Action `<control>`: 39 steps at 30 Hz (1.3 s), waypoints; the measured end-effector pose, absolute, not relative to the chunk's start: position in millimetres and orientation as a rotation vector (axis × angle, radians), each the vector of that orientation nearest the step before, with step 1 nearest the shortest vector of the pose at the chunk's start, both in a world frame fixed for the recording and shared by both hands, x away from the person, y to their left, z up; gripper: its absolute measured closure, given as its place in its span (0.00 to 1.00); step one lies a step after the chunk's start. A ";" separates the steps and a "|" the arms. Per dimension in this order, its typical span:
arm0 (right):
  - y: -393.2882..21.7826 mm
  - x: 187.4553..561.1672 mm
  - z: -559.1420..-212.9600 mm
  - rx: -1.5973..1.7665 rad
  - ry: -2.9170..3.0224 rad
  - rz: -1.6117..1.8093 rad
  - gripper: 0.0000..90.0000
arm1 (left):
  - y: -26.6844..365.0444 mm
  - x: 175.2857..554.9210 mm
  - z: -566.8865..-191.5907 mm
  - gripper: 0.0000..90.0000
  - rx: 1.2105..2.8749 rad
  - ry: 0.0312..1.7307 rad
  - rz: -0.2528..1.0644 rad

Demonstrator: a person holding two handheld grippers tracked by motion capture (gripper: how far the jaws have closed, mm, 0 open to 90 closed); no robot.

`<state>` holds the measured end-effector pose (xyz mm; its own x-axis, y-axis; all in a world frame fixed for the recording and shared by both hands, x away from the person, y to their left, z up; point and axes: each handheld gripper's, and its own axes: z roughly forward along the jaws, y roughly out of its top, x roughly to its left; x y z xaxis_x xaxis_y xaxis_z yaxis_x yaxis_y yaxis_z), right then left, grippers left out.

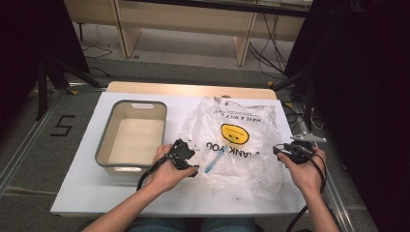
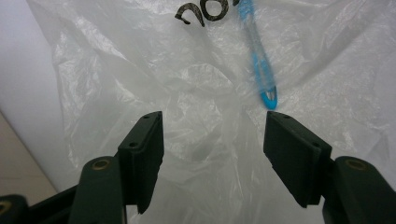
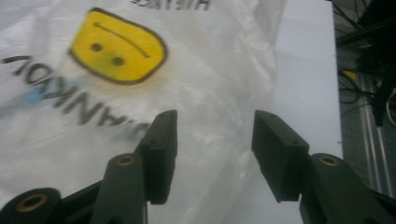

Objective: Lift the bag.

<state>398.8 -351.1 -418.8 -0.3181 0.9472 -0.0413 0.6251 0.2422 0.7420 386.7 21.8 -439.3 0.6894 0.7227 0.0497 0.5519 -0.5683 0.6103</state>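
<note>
White laminate table (image 1: 77,193), flat and matte, carries everything. Grey-rimmed bin (image 1: 104,145), rounded-rectangular, pale smooth floor inside, sits just outboard of the left gripper's fingers. Thin translucent plastic bag (image 1: 237,145), crinkled and glossy, lies flat between the two grippers; printed on it a yellow smiley face (image 3: 119,46) with rounded corners and black block lettering.

Left gripper (image 2: 212,140): black flat-faced fingers (image 2: 142,149) stand apart, with rumpled bag film lying under and between them; the pads do not press on it. Right gripper (image 3: 212,149): fingers (image 3: 161,149) likewise apart, nothing pinched, hovering over the bag's edge where film meets bare table.

Blue toothbrush (image 2: 261,65), slender translucent plastic with a looped end, lies inside the bag under the film. Its looped end sits just beyond the tip of the left gripper's right-hand finger, close but apart, the handle running away from the fingers towards the lettering.
</note>
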 end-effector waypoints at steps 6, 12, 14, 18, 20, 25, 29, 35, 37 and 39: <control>-337.7 361.8 -417.2 1.385 2.192 0.934 0.52 | 27.2 379.9 -437.9 0.41 2.334 0.973 0.388; -330.0 340.2 -429.0 1.322 2.388 0.908 0.47 | 32.3 369.5 -443.1 0.40 2.373 0.946 0.381; -330.3 335.5 -435.8 1.304 2.440 0.862 0.45 | 32.9 366.8 -446.9 0.39 2.393 0.940 0.385; -331.7 331.0 -445.3 1.310 2.500 0.791 0.41 | 32.0 363.7 -456.4 0.39 2.433 0.932 0.391; -332.6 330.2 -449.3 1.300 2.533 0.750 0.39 | 31.6 363.0 -460.1 0.39 2.460 0.925 0.381; -334.4 327.8 -457.0 1.279 2.594 0.630 0.37 | 30.5 363.4 -462.8 0.41 2.465 0.926 0.376; -335.9 325.7 -452.3 1.304 2.568 0.668 0.36 | 31.2 364.2 -462.7 0.43 2.461 0.932 0.375; -336.1 319.3 -449.0 1.382 2.565 0.665 0.34 | 32.7 366.3 -465.5 0.49 2.466 0.954 0.368; -335.2 318.3 -454.4 1.391 2.590 0.615 0.38 | 33.0 366.9 -466.4 0.52 2.468 0.963 0.360; -334.4 318.0 -458.4 1.390 2.608 0.560 0.45 | 33.3 367.7 -467.5 0.54 2.463 0.972 0.357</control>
